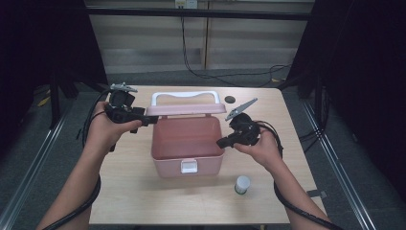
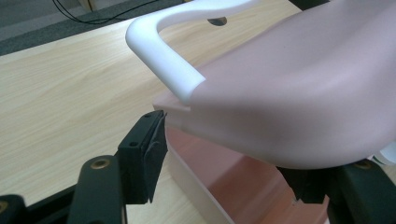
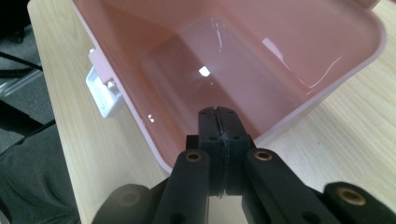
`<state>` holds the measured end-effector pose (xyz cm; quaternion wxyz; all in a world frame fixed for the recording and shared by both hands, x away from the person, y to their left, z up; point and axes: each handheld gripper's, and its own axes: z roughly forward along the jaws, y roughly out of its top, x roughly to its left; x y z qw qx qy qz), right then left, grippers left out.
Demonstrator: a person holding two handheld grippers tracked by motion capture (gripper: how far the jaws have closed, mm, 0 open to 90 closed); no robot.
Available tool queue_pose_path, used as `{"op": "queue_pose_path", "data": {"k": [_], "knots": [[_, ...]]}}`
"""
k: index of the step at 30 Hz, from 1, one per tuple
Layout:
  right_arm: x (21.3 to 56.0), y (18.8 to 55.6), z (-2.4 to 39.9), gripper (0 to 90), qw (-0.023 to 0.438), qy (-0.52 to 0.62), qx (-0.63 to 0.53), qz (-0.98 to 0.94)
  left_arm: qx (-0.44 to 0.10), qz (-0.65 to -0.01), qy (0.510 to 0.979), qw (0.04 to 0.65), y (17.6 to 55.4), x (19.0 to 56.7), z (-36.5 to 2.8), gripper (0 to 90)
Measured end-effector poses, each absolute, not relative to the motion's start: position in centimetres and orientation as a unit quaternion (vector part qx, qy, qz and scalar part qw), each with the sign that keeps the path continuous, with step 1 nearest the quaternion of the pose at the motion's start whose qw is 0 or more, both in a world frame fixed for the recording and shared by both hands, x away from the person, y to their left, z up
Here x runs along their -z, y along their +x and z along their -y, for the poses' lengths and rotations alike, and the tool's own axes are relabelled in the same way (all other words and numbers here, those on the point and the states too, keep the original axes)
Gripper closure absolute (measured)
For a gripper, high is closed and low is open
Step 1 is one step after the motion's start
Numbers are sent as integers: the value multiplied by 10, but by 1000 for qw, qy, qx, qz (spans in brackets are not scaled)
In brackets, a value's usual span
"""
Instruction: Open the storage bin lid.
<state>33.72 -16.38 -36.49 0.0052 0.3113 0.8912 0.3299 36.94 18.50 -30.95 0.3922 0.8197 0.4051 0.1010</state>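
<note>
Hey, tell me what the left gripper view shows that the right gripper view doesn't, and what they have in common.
Left gripper view: the box's raised pink lid with its white handle, sitting between the left gripper and its spread jaws.

Right gripper view: the pink box's bare inside, the white latch on its front wall, and the right gripper with jaws shut on nothing.

Both: the pink box and the wooden table.

A pale wooden table (image 1: 143, 191) carries an open pink box (image 1: 186, 158), a white-capped bottle (image 1: 242, 184) and a dark disc (image 1: 230, 99).
</note>
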Motion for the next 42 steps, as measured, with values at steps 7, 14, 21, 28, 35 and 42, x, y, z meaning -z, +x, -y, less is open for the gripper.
{"op": "queue_pose_path", "data": {"k": [7, 14, 21, 28, 35, 42], "knots": [[370, 337, 165, 900, 3, 309, -329, -892, -100, -400, 821, 394, 371, 305, -180, 401], [374, 335, 161, 900, 8, 299, -327, -897, -103, -405, 818, 396, 374, 301, -179, 442], [381, 332, 155, 900, 13, 281, -323, -904, -107, -408, 817, 394, 378, 296, -176, 511], [381, 333, 154, 898, 14, 279, -321, -905, -112, -418, 815, 385, 382, 292, -176, 566], [382, 333, 154, 900, 11, 279, -321, -905, -128, -423, 814, 378, 384, 287, -176, 656], [386, 333, 152, 900, 8, 280, -320, -905, -137, -428, 814, 368, 388, 285, -174, 700]]}}
